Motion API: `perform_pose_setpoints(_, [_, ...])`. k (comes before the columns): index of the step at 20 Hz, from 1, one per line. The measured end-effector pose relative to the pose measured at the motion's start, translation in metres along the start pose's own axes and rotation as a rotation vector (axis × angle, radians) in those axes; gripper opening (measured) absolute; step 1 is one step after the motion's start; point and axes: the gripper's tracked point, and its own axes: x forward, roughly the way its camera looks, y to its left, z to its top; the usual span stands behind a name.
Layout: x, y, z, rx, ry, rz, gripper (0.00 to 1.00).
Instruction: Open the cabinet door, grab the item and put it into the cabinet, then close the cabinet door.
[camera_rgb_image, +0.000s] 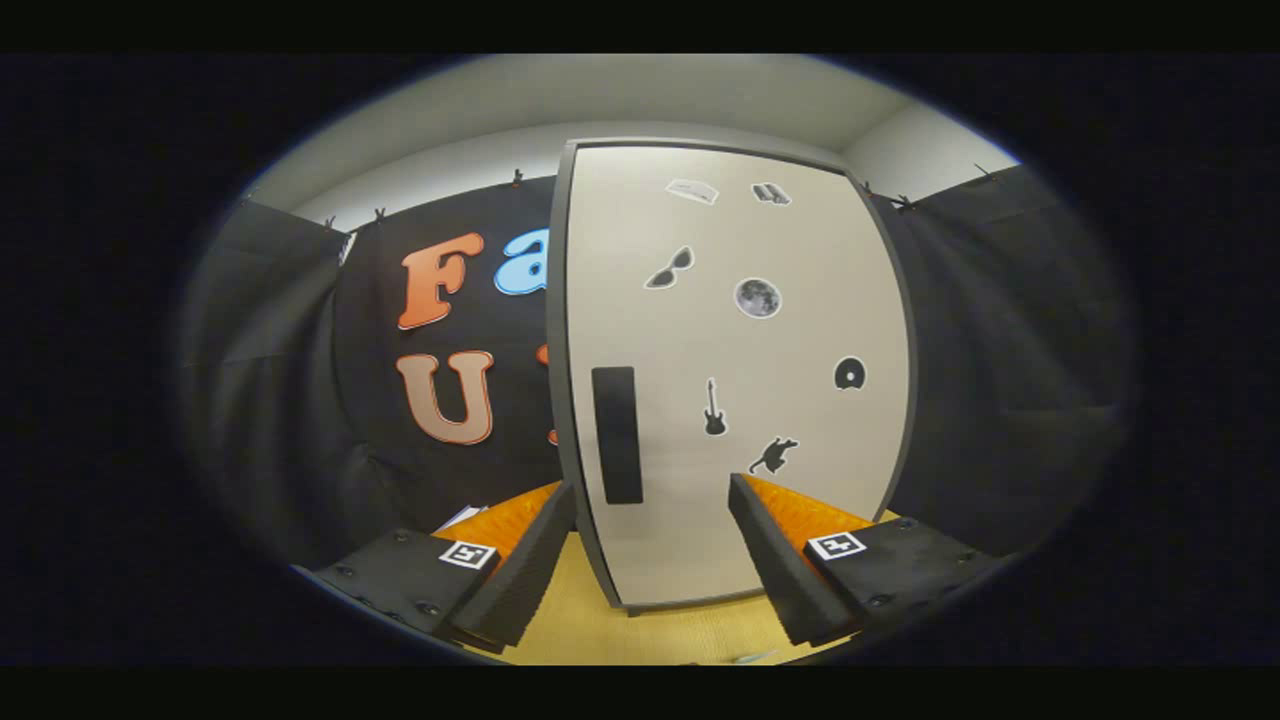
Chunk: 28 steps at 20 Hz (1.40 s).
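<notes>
Hand-held gripper (650, 520) level and pointing straight ahead at the cabinet, fingers (525, 570) spread wide apart, nothing between them and touching nothing. Just below and between the fingers, the yellow bench (640, 640). Just ahead, standing on the bench, the cabinet, its pale door (740, 350) shut, framed by a dark edge. Dark vertical handle (617, 435) near the door's left edge, just beyond the left finger. Small dark stickers (757, 298) scattered over the door: sunglasses, a moon, a guitar, a cat. Something white (460, 517) on the bench behind the left finger, too hidden to identify. Beyond, black cloth wall (300, 400).
</notes>
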Motion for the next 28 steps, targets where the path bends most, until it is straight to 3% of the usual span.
perform_pose_setpoints(7, [0.067, 0.003, -0.008, -0.005, 0.053, -0.019, 0.95])
perform_pose_setpoints(11, [0.082, 0.007, -0.004, 0.017, 0.045, -0.009, 0.77])
perform_pose_setpoints(14, [0.088, 0.010, -0.007, -0.003, 0.062, -0.001, 0.72])
perform_pose_setpoints(15, [0.091, 0.011, -0.009, -0.003, 0.068, 0.004, 0.53])
perform_pose_setpoints(17, [0.092, 0.011, -0.013, 0.005, 0.081, 0.005, 0.44])
perform_pose_setpoints(28, [0.084, 0.008, -0.017, -0.013, 0.077, -0.021, 0.29])
